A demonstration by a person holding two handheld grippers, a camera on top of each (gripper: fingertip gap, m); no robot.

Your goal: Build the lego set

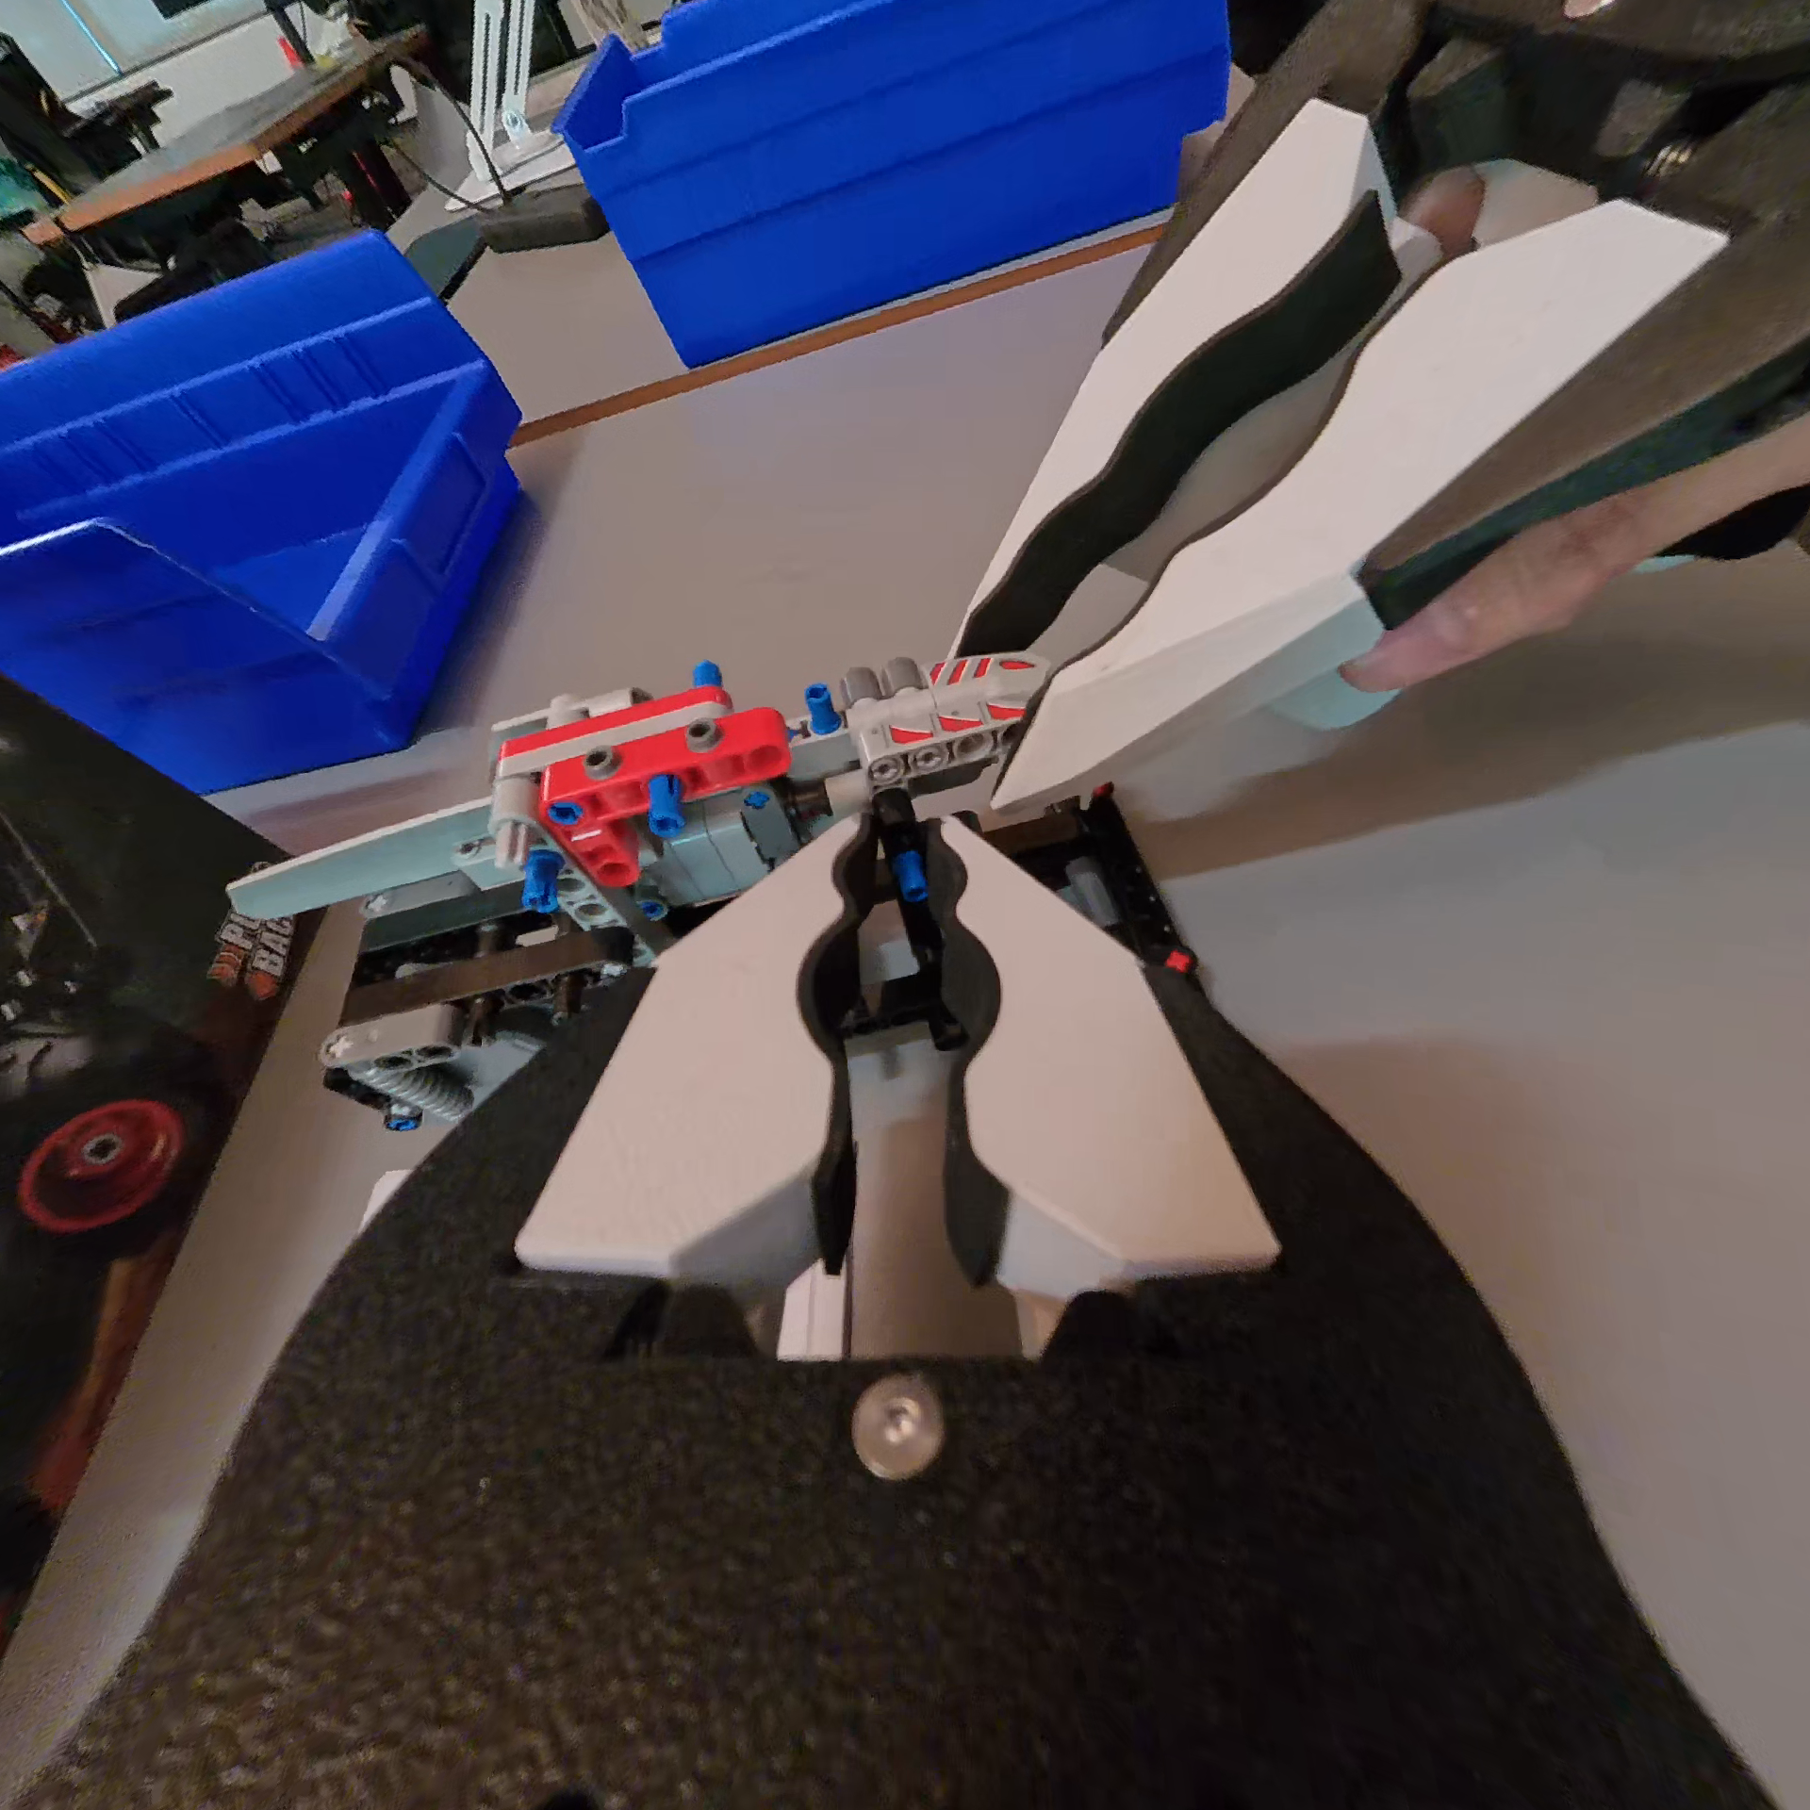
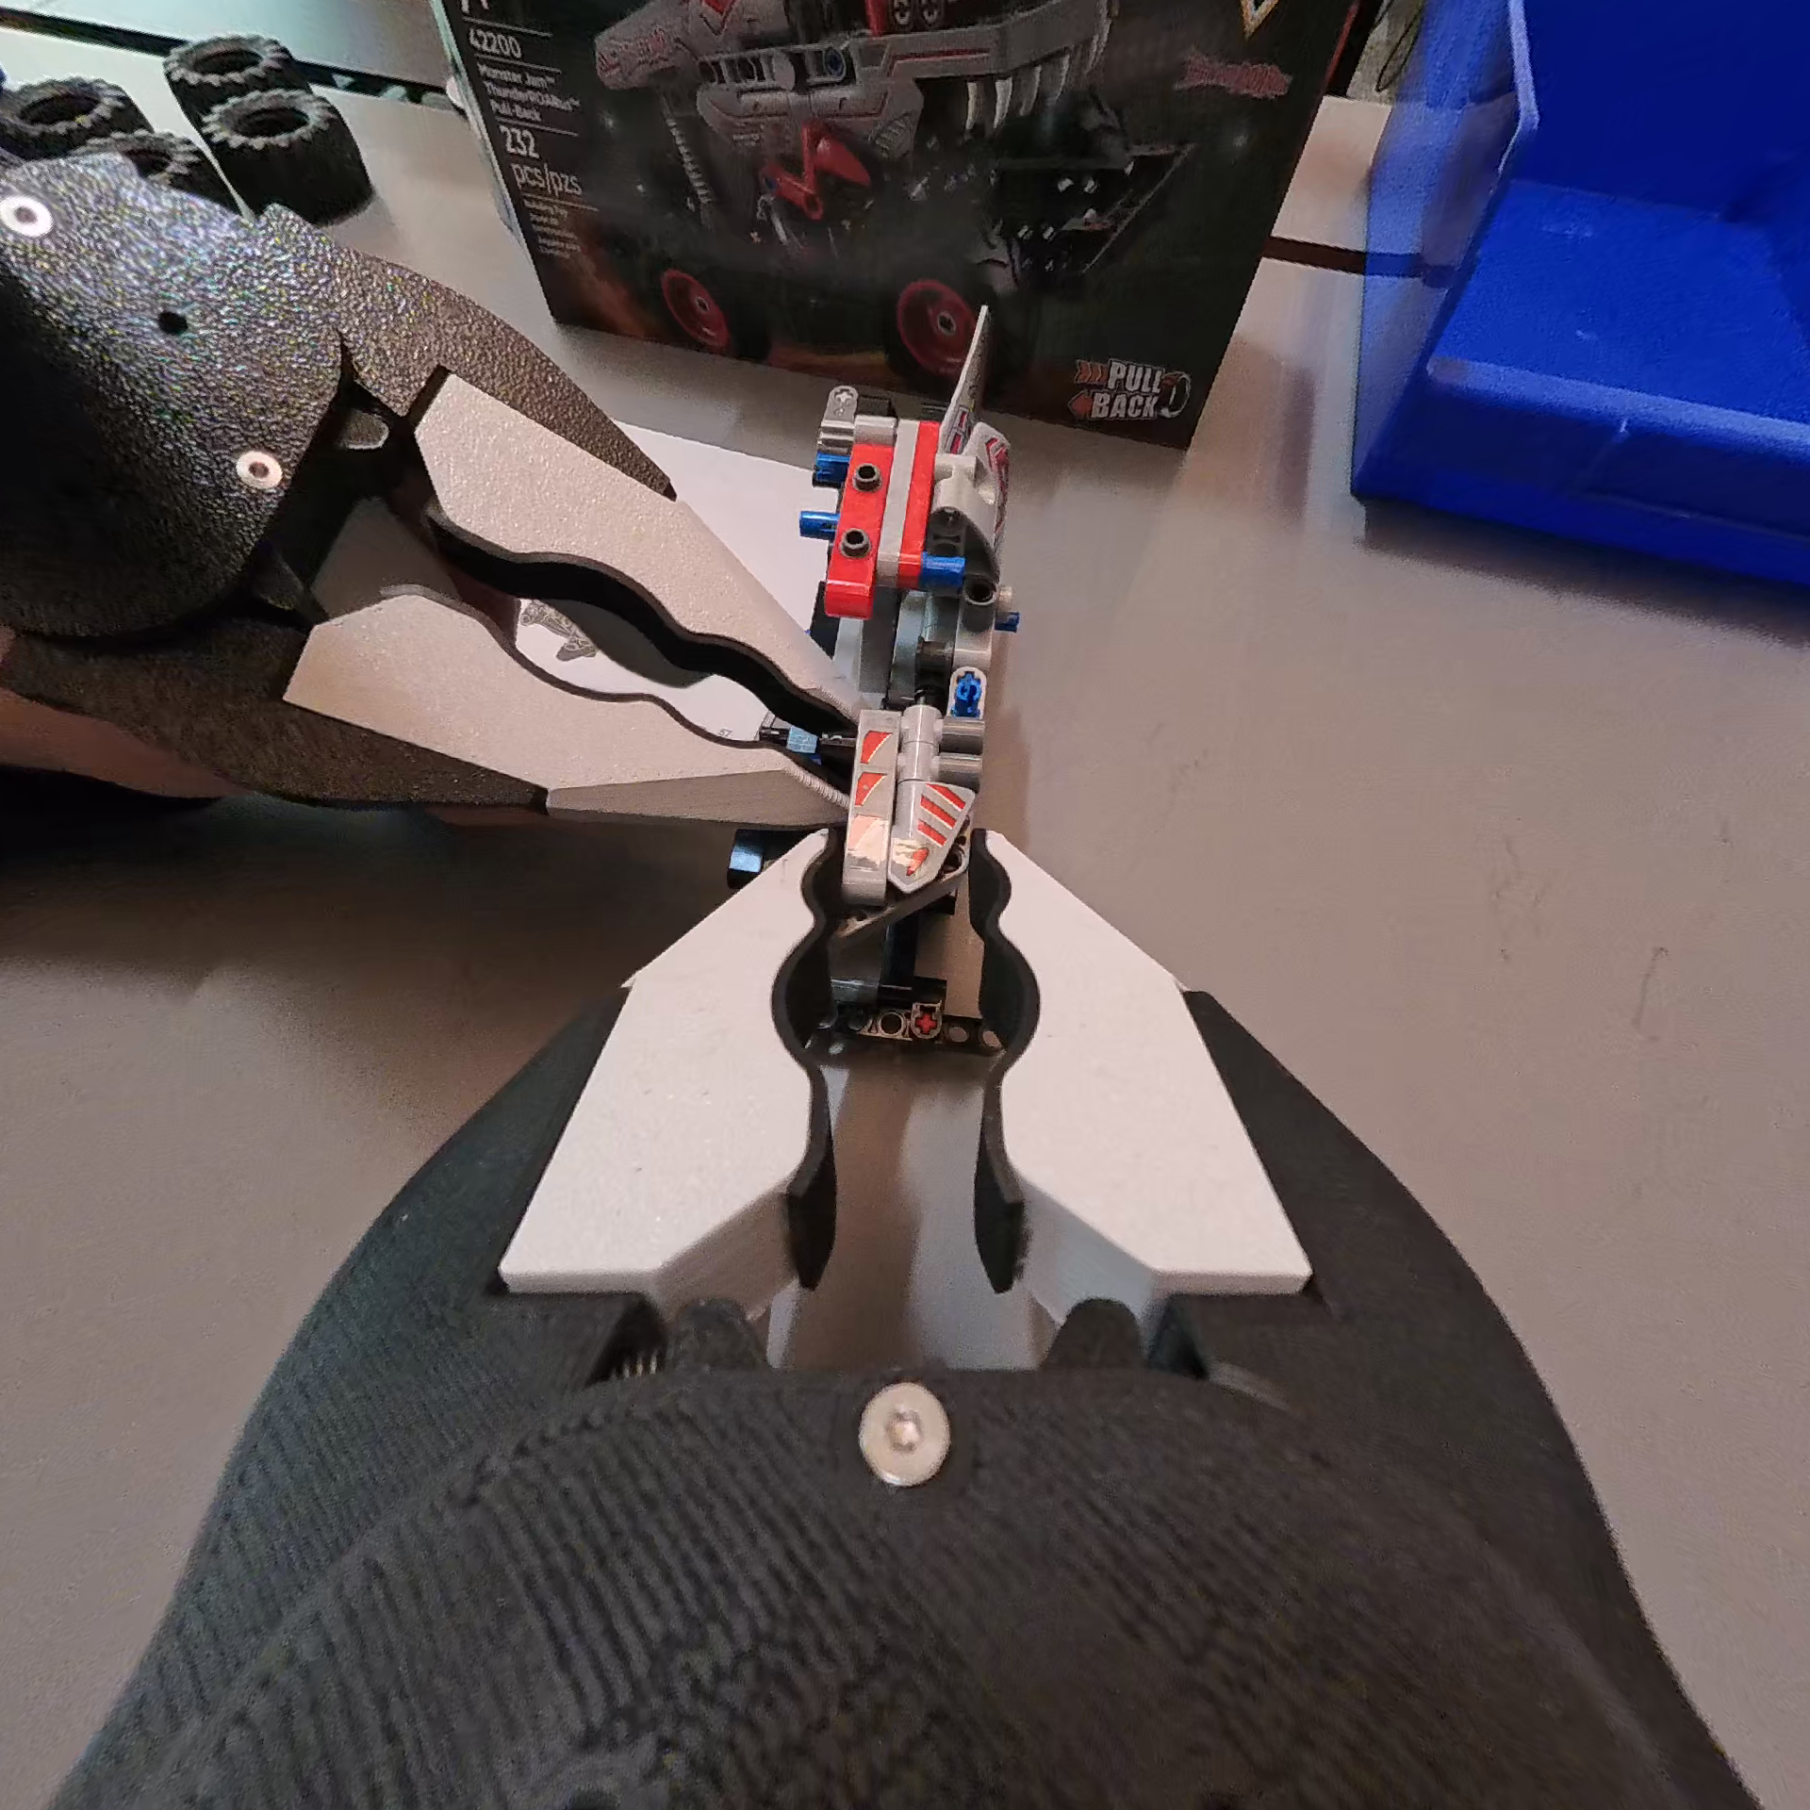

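I see two blue bins point(image 1: 245, 509) at the table's point(image 1: 1469, 979) far left; their contents are hidden from me. The set's box point(image 2: 881, 196) stands beyond the lego model point(image 1: 666, 813), mid-table. My left gripper point(image 1: 899, 833) is clamped on its black beam, my right gripper point(image 2: 906, 862) on its grey-red nose.

A plain grey tabletop point(image 2: 1371, 881) carries everything. On it sit the half-built lego model point(image 1: 637, 813), the dark set box point(image 2: 881, 196) just behind it, black tyres point(image 2: 264, 127) at the far left, an open instruction sheet point(image 2: 715, 470), and two blue bins point(image 1: 245, 509) point(image 1: 901, 166).
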